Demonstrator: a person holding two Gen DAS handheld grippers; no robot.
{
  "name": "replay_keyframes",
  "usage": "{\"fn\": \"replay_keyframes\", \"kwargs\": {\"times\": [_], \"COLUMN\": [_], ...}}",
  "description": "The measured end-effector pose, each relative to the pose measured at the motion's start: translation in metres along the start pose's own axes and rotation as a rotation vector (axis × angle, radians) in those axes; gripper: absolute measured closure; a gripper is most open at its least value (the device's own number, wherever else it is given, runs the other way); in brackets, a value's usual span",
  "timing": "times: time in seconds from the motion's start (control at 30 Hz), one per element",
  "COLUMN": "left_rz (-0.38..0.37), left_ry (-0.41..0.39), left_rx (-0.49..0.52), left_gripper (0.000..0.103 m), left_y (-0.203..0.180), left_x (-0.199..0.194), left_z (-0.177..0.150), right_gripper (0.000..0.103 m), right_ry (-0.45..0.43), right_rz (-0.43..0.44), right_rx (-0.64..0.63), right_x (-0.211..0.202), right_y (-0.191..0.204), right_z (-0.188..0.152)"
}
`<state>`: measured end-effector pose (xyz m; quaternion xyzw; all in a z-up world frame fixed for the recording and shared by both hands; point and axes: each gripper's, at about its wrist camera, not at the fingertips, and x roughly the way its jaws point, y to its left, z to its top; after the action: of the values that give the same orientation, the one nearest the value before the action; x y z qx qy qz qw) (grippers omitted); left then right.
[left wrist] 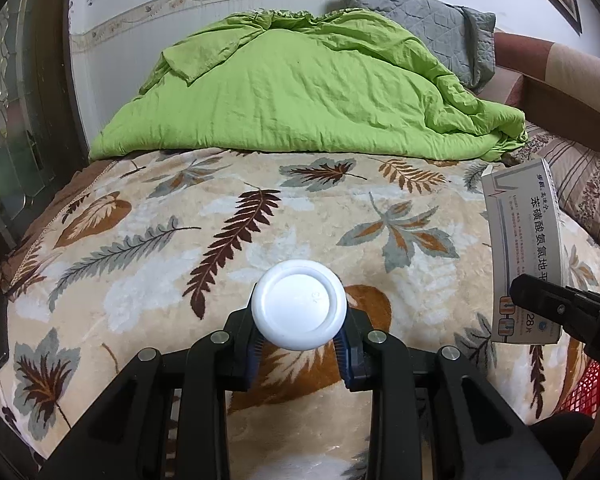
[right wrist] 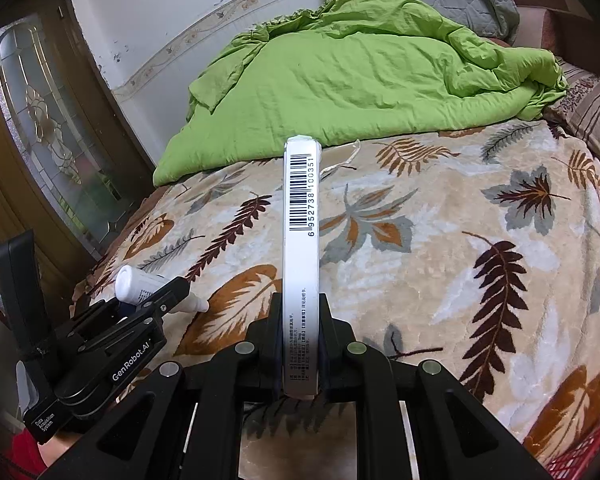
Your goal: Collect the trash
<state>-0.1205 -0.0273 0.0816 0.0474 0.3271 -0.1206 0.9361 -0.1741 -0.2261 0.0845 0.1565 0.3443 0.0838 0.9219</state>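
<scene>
left fingers (left wrist: 299,344) tight on white bottle (left wrist: 299,305), right fingers (right wrist: 300,316) on flat medicine box (right wrist: 301,240), above leaf-print blanket (left wrist: 160,216)

The medicine box (left wrist: 524,256) carries a line of large Chinese characters down its face, reading in part 苯磺酸氨氯地平, with "28片" near its lower end — the smaller print beside it is too fine to read. Its narrow edge (right wrist: 302,240) bears a barcode with the digits 6 952738 100351, and small Chinese print lower down that cannot be made out. The left tool (right wrist: 168,296) body is marked "GenRobot.AI" — and, on its rear block, "Data Acquisition System".
</scene>
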Motion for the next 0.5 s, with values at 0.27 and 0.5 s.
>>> {"fn": "replay_keyframes", "kwargs": {"times": [0.27,0.5], "left_rz": [0.012,0.013], "left_ry": [-0.008,-0.009], "left_rx": [0.018,0.017], "left_gripper": [0.074,0.074], "left_y": [-0.0011,-0.0022], "left_x": [-0.0015,-0.0017], "left_z": [-0.0002,-0.0005], "right_gripper": [0.088,0.088], "right_ry": [-0.001,-0.002], "right_rz": [0.001,-0.001], "right_rx": [0.000,0.001], "right_x": [-0.0006,-0.0012], "right_y": [-0.0002,-0.0002], "right_z": [-0.0001,-0.0001]}}
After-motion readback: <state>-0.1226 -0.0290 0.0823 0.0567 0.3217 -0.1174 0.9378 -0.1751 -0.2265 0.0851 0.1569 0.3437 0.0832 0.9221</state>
